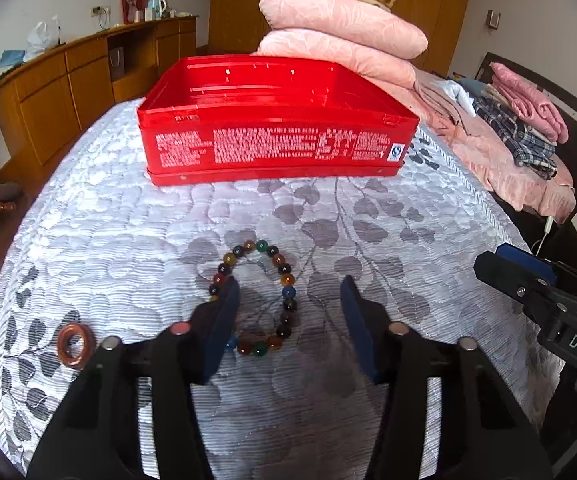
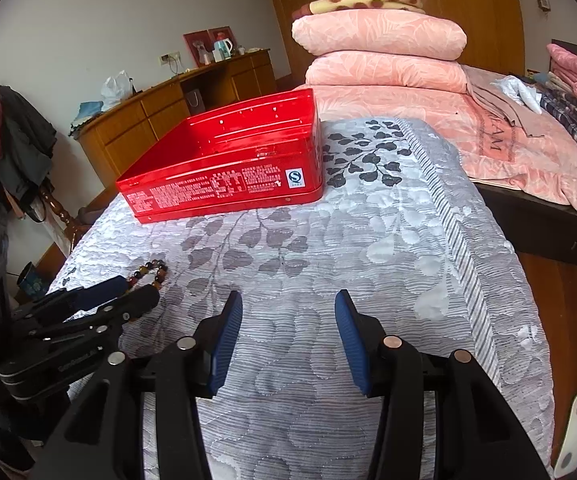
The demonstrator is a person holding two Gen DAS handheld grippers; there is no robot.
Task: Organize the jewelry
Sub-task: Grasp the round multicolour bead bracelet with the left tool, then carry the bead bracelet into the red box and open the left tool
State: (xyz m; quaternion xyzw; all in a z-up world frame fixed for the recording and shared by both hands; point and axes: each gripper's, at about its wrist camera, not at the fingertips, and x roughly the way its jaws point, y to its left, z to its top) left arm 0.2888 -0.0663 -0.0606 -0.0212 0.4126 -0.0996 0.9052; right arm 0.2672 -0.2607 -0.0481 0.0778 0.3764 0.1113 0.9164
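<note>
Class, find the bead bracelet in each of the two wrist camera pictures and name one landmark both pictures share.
Left wrist view: the bead bracelet lies on the quilt at lower centre, between the fingers of the left gripper.
Right wrist view: the bracelet is at the lower left, partly hidden behind the left gripper.
Shared landmark: the red tin further back on the quilt.

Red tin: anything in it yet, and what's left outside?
Nothing visibly done: the red tin looks empty. In hand: the left hand-held gripper straddles the bead bracelet, pads not yet pressing it. Left: bracelet and brown ring, both still on the quilt.
</note>
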